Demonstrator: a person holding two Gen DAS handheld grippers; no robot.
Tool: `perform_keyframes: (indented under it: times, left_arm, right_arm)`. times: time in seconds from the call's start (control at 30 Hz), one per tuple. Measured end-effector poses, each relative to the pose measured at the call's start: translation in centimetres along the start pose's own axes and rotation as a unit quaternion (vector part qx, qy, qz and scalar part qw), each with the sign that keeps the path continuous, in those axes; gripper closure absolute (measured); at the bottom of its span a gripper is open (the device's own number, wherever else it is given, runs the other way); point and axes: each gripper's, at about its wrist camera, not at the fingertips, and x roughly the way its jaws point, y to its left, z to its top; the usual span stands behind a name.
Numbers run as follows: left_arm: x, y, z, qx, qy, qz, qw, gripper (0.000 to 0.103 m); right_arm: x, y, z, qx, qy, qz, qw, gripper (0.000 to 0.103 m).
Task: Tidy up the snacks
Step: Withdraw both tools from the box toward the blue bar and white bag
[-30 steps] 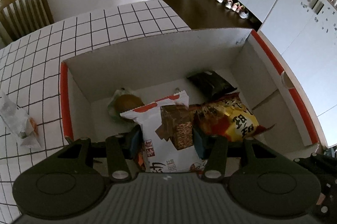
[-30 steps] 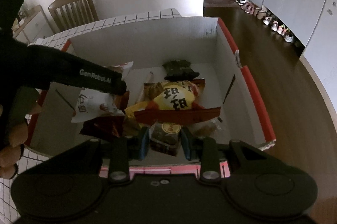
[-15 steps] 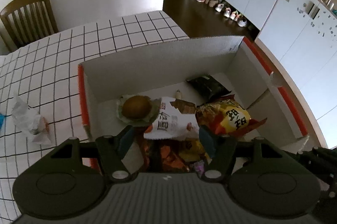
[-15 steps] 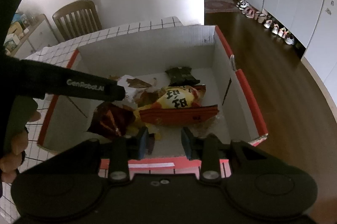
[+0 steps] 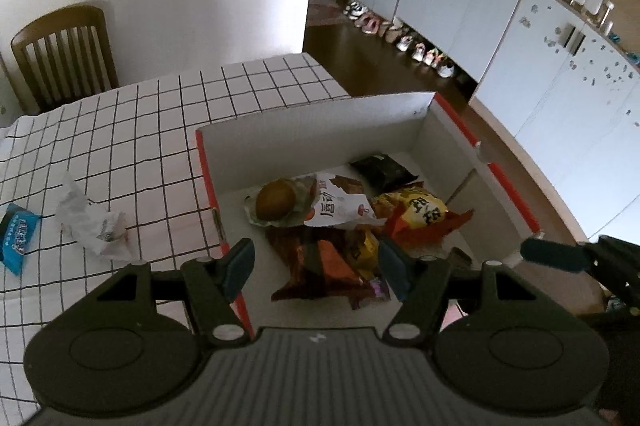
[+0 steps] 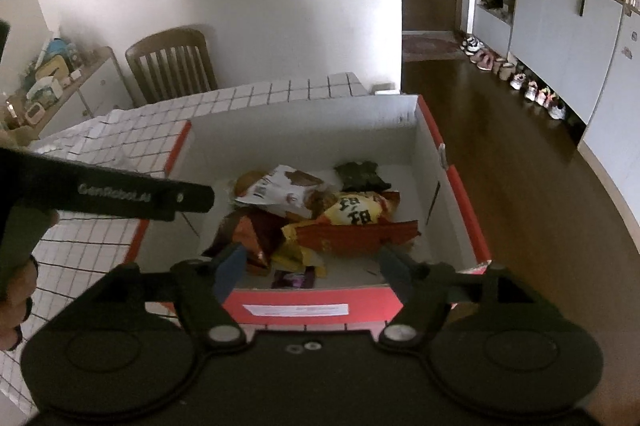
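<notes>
Nearest the cameras, both grippers hang above the near edge of the box with nothing between their fingers: the left gripper (image 5: pixel 316 268) stands released and empty, and the right gripper (image 6: pixel 308 272) is opening, its fingers spreading wide over the pile with no packet in them. Just below, inside the white box (image 5: pixel 304 129) with red rims, the snacks lie heaped: a dark brown-and-orange packet (image 5: pixel 320 266) at the near side, a white packet with red print (image 5: pixel 340 205) overlapping a round brown bun in a clear wrapper (image 5: pixel 278 199), a yellow-and-red bag (image 5: pixel 420 216) to the right, and a small black packet (image 5: pixel 382 167) farthest in. Out on the tiled surface (image 5: pixel 140 129), left of the box, a crumpled white wrapper (image 5: pixel 92 222) and a blue packet (image 5: pixel 18 236) are not yet put away, so the job looks unfinished. The risk I see is with the reach for those two: the left gripper must clear the box's tall side wall, and clipping it could shove the box towards the surface's edge, beside which it sits on the right. The crumpled wrapper is thin and slack, so a shallow pinch may slip off it. Beyond stand a wooden chair (image 5: pixel 64 53) and cupboards.
</notes>
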Motion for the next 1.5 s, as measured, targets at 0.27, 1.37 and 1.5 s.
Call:
perform_keyframes:
  times: [0.27, 1.37, 1.5]
  left_arm:
    - [-4.2, 1.5, -1.3, -0.004, -0.022, -0.021, 0.9995, 0.028]
    - [-11.9, 22.9, -5.9, -0.087, -0.096, 0.017, 0.9915, 0.001]
    - [-10.5, 26.1, -5.8, -0.098, -0.084, 0.018, 0.9915, 0.001]
  right_arm:
    - [-2.5, 2.1, 0.1, -0.021, -0.032, 0.01, 0.999, 0.018]
    - [-0.2, 17.3, 3.1, -0.092, -0.067, 0.102, 0.988, 0.0]
    - [1.9, 19.1, 3.6, -0.107, -0.054, 0.1, 0.988, 0.0]
